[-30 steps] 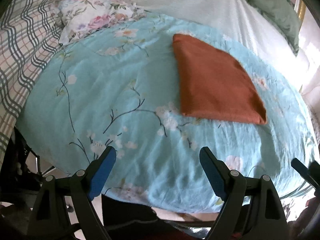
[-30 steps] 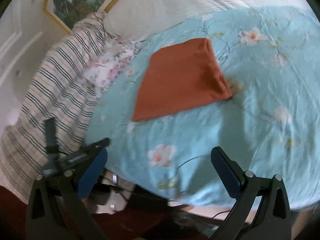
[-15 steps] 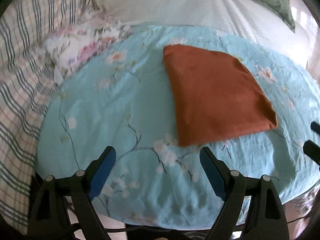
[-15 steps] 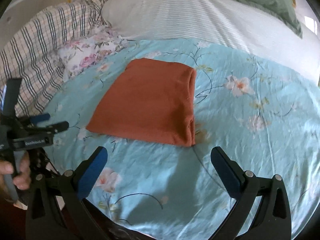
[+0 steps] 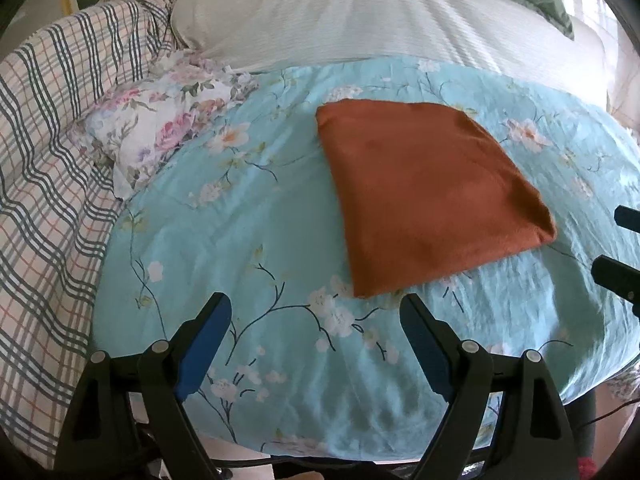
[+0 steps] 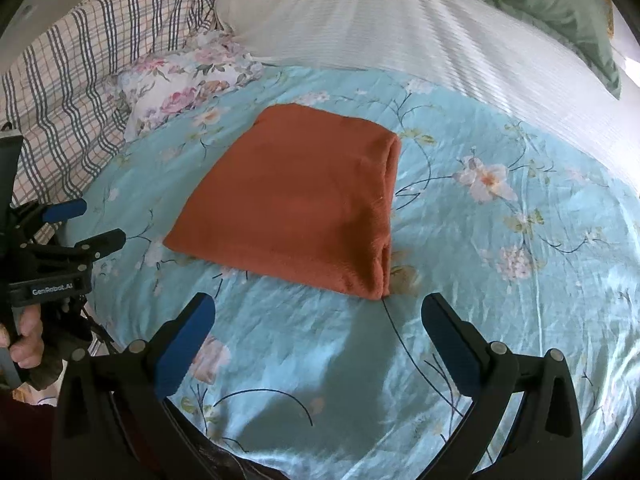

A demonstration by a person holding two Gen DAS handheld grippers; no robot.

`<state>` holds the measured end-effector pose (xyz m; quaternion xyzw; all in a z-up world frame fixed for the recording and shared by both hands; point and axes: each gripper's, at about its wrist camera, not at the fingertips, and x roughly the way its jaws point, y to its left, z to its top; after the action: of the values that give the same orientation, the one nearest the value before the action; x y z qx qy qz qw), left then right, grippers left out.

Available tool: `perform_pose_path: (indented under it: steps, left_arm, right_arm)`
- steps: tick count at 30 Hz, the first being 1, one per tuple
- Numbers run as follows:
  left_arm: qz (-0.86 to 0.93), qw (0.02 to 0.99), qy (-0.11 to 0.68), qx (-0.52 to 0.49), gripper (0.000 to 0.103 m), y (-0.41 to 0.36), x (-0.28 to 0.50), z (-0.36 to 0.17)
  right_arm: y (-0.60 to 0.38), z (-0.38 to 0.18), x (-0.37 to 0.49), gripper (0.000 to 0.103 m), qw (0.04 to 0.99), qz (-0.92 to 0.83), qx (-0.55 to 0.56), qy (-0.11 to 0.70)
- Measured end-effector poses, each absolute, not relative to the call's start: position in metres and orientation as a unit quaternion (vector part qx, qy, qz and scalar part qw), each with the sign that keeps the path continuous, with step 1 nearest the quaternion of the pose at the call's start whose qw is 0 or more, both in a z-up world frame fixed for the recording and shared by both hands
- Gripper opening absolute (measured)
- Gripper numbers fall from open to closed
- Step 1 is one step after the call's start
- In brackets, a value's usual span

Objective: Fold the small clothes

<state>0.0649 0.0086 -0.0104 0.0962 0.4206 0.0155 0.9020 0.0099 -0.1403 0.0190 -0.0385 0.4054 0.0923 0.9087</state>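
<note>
A rust-orange cloth (image 5: pixel 424 196) lies folded flat in a neat rectangle on the light-blue floral sheet (image 5: pixel 248 216); it also shows in the right wrist view (image 6: pixel 304 196), its thick folded edge on the right. My left gripper (image 5: pixel 316 312) is open and empty, hovering just short of the cloth's near left corner. My right gripper (image 6: pixel 320 316) is open and empty, hovering just short of the cloth's near right corner. The left gripper also shows at the left edge of the right wrist view (image 6: pixel 84 224), held in a hand.
A floral pillow (image 5: pixel 160 120) lies left of the cloth beside a plaid blanket (image 5: pixel 48 160). A white striped duvet (image 5: pixel 380 16) and a green pillow (image 6: pixel 532 8) lie behind. The bed's front edge (image 5: pixel 320 444) is close below the grippers.
Both grippers have moved forward over the bed toward the folded cloth and turned to face it squarely. They stayed open. The cloth has not moved.
</note>
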Motion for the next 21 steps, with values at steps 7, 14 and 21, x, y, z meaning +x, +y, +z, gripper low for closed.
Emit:
perform_pose_path:
  steps: [7,14,21]
  left_arm:
    - [0.018,0.899,0.428,0.093,0.087,0.009,0.07,-0.017]
    - [0.015,0.899,0.428,0.092,0.087,0.012,0.068,-0.016]
    - [0.017,0.897,0.433,0.09,0.087,0.011,0.067,-0.019]
  right_arm:
    - [-0.131,0.009,0.021,0.103,0.9,0.104,-0.043,0.42]
    - [-0.126,0.009,0.016,0.103,0.897,0.11,-0.037,0.426]
    - [-0.127,0.005,0.017,0.103,0.893,0.106,-0.037,0.435]
